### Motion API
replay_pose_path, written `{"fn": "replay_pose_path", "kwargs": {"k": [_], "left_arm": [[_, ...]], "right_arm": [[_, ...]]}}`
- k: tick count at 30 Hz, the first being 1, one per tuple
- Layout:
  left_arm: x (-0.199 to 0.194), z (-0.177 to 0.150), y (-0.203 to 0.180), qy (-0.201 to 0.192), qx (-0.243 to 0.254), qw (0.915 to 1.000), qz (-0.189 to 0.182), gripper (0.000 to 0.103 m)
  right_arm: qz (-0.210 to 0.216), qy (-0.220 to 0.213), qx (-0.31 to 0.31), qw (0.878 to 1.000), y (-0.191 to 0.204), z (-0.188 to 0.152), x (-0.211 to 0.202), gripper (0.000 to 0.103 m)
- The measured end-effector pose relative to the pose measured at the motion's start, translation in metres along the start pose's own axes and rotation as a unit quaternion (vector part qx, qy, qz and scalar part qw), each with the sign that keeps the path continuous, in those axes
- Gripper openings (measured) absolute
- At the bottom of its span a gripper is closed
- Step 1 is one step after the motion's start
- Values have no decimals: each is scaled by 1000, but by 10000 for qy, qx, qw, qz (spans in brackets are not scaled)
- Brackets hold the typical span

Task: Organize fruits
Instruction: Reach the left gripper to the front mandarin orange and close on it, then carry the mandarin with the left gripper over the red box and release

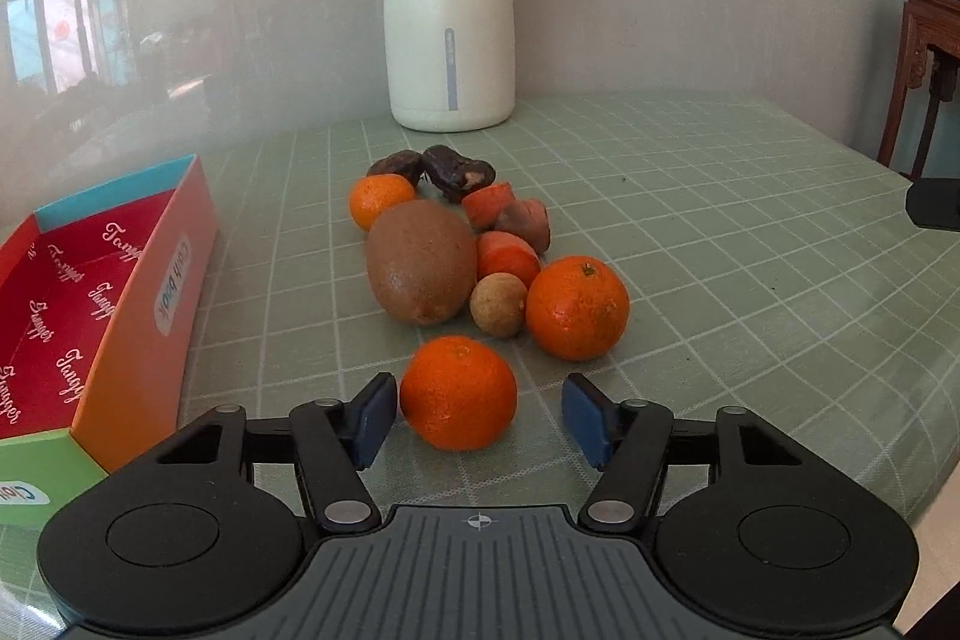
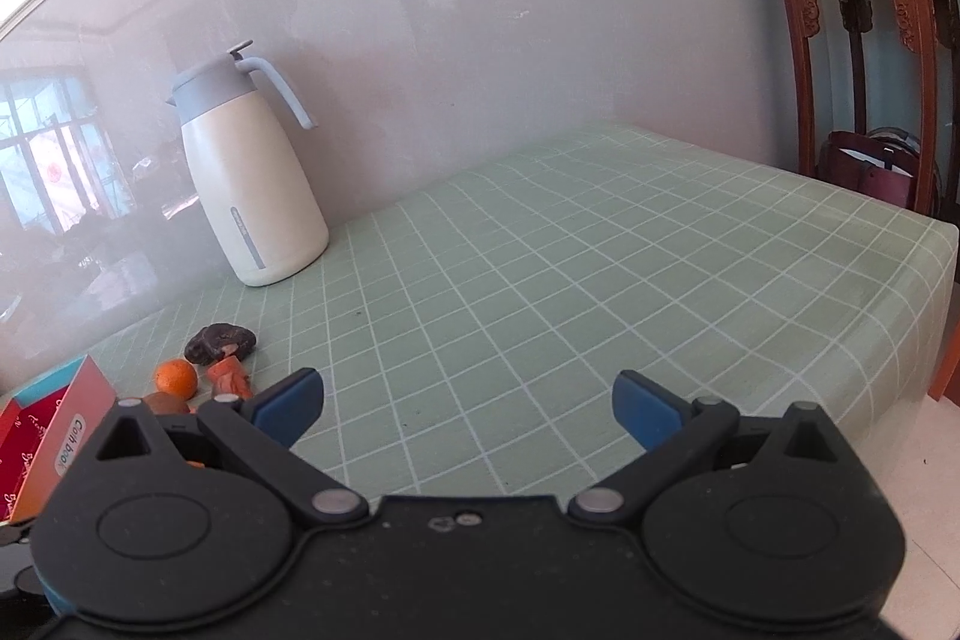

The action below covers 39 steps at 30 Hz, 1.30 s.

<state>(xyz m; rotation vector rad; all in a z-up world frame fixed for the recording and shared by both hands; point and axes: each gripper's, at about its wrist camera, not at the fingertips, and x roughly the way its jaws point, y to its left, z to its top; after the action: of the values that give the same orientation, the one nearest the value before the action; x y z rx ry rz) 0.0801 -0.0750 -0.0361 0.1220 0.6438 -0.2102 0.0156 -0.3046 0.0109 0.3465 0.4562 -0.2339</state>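
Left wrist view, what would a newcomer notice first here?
A bright tangerine sits between the left gripper's blue-padded jaws, one pad at its side, the other apart. Behind it a cluster of fruit trails toward a tall cream jug by the wall. A red box lies open at the left on the green checked tablecloth.

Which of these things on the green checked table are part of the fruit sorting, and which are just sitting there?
Part of the job:
- round orange mandarins, nearest one between the left gripper fingers
- brown fuzzy kiwi
- small tan longan
- dark wrinkled dates
- open red cardboard box

Just lying about:
- white thermos jug
- carved wooden stand
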Motion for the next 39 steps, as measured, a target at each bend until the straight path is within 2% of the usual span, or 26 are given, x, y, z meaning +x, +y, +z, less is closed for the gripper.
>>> {"fn": "replay_pose_path", "kwargs": {"k": [4,7,13,23,33,39], "left_arm": [[-2,-1,0,-48,4,9999,118,40],[-2,-1,4,-54,-148,9999,57,40],[-5,-3,0,-123,-45,9999,99,40],[-24,2,7,-476,-16,9985,266,40],[-51,14,60,-797,-381,9933,751,40],[-62,17,106,-848,-643,9864,1250,40]], "right_arm": [[37,-4,39,10000,-1,1,0,103],[61,19,93,9999,-1,1,1,103],[120,36,103,9999,0,1,1,103],[149,36,214,9997,-1,0,1,103],[217,93,151,9996,8,-2,3,103],[338,148,65,9993,20,-5,5,103]]}}
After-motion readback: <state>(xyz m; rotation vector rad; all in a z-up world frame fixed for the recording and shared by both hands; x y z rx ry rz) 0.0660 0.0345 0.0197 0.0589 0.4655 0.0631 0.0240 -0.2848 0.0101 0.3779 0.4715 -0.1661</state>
